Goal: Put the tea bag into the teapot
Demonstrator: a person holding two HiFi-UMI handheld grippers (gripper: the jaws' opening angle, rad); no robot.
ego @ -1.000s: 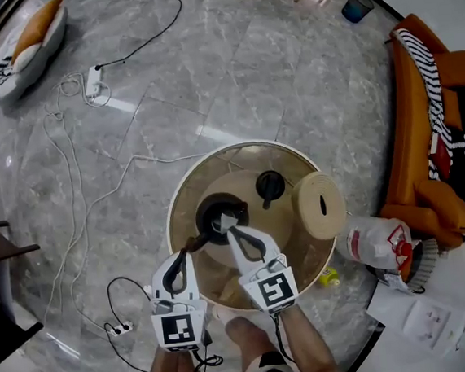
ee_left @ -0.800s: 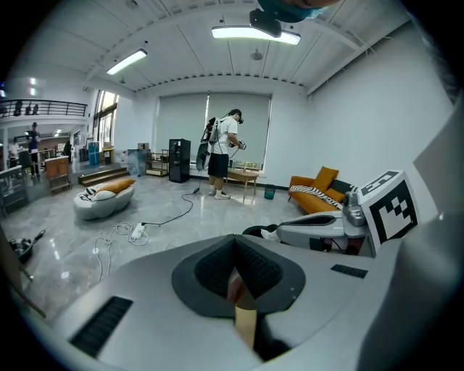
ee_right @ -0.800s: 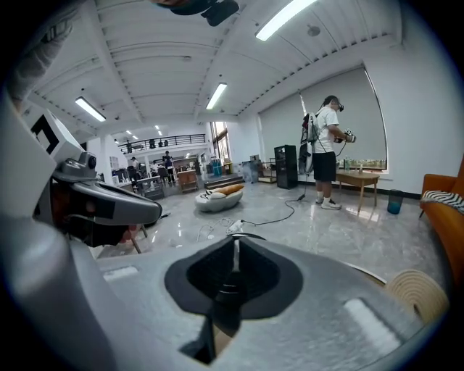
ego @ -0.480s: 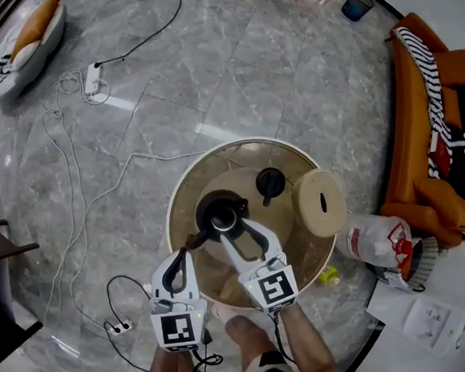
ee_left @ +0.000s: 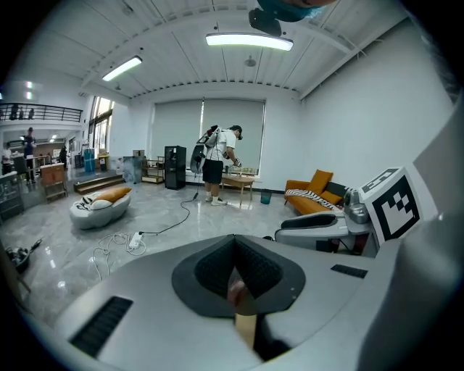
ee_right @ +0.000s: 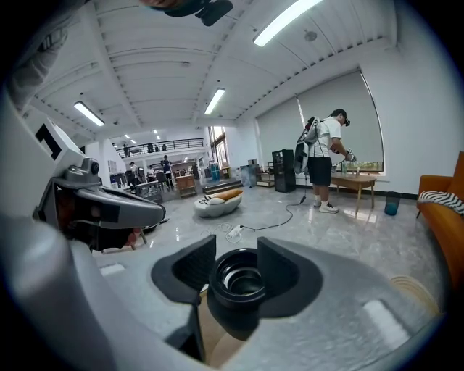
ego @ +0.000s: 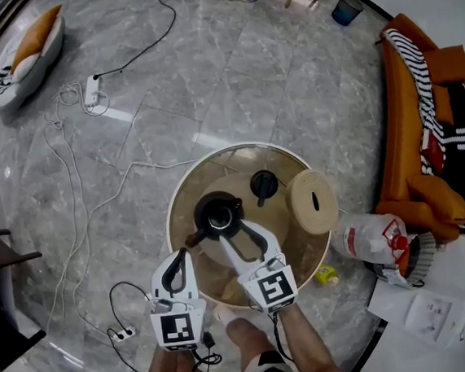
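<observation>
Polished grey marble floor in a wide open room, with a person [ee_left: 216, 161] standing far off at a low table by the drawn blinds. Far left on the floor, an orange-and-white cushion bed [ego: 27, 45], then a white power strip [ego: 92, 90] with cables trailing toward the near side. At centre, a round glass-topped table [ego: 215, 174] on a tan base.

Left gripper [ego: 182, 253] over the table's near-left edge, clenched with tips meeting, right at the brown handle [ego: 192, 240] that juts from the teapot's near-left side. Pinching it or only touching it, impossible to tell. Black teapot [ego: 219, 215] just to the right, upright, mouth uncovered. Tea bag [ego: 220, 216] down inside that mouth, seen only as a pale patch, too small for detail.

Right gripper [ego: 239, 236] just on the near side of the pot, released — jaws just been opening, standing wide apart, nothing gripped. Pot's open rim showing in the gap between the pads, none of them pressing on it. Black lid [ego: 263, 185] lying on the glass to the far right of the pot, apart from it. Round beige container [ego: 312, 202] with a dark slot in its top at the table's right edge.

On the floor right of the table, a small yellow item [ego: 326, 275] and a clear plastic bag [ego: 373, 241] with red print. Along the right wall, an orange sofa [ego: 410, 123] with a striped throw — and white papers [ego: 429, 313] at the near right.
</observation>
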